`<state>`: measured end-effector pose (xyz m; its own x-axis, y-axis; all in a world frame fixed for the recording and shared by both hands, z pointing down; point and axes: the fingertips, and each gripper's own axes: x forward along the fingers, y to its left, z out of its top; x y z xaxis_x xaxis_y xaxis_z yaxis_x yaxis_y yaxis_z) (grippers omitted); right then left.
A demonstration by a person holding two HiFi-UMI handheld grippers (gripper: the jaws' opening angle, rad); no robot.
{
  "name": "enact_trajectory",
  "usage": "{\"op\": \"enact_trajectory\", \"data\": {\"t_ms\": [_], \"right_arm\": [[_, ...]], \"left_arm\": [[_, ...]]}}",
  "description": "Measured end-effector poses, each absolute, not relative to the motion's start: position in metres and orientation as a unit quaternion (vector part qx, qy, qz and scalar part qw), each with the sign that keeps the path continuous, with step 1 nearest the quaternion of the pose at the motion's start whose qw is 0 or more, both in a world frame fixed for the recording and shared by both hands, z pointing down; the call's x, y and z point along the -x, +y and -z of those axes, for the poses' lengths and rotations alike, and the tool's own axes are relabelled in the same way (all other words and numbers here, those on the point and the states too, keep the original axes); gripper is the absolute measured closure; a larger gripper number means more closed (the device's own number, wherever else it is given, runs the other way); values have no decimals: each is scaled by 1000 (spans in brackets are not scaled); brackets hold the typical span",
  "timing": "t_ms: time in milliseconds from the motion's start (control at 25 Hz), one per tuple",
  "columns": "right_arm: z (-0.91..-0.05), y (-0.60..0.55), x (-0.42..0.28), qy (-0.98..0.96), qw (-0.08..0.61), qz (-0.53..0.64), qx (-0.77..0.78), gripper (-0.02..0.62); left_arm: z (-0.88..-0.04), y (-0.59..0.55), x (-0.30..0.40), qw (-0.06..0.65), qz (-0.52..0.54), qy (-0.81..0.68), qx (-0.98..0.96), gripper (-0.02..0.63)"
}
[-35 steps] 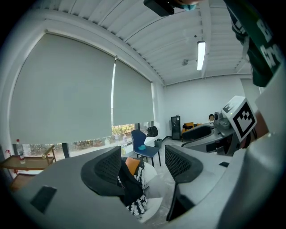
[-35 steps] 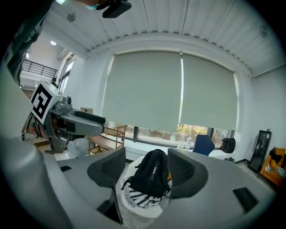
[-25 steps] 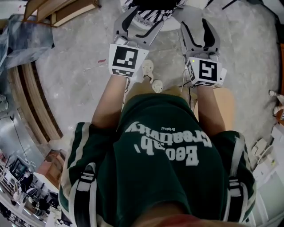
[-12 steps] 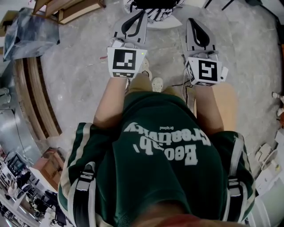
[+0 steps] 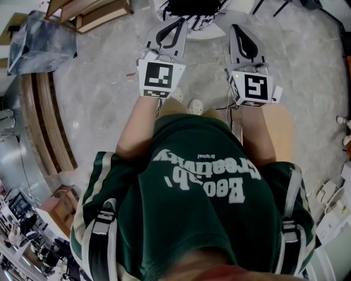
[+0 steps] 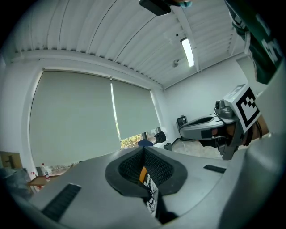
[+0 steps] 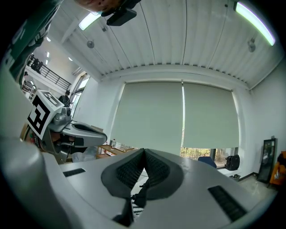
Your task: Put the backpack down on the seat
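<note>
The backpack is on the person's back and hidden; only its black and grey shoulder straps (image 5: 102, 233) show over the green shirt. The seat, with a black-and-white patterned cushion (image 5: 192, 8), lies at the top edge of the head view. My left gripper (image 5: 181, 22) and right gripper (image 5: 235, 26) reach out side by side towards it. Both are shut, pads together, with nothing held. In the left gripper view the closed left gripper (image 6: 144, 150) points at a window, and a strip of the patterned cushion shows below its tips. The right gripper (image 7: 144, 152) looks the same in its own view.
Wooden frames (image 5: 90, 13) lie at the upper left beside a grey sheet (image 5: 38, 41). Curved wooden slats (image 5: 38, 121) run down the left side. The person's pale shoes (image 5: 194, 105) stand on the concrete floor. Grey window blinds (image 7: 178, 116) fill the far wall.
Both grippers stood wide open one second ago and are now shut on nothing. The seat has slid towards the top edge of the head view.
</note>
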<state>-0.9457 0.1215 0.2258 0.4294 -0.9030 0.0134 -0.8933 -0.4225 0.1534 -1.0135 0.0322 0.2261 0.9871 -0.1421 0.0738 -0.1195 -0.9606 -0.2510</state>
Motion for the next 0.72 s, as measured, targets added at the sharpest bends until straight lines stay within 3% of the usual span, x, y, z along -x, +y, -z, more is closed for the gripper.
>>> {"op": "enact_trajectory", "data": {"t_ms": [720], "right_arm": [[-221,138,951,-537,66,40,-840,561]], "left_arm": [[-220,45,1024,123,40,79,988,588]]}}
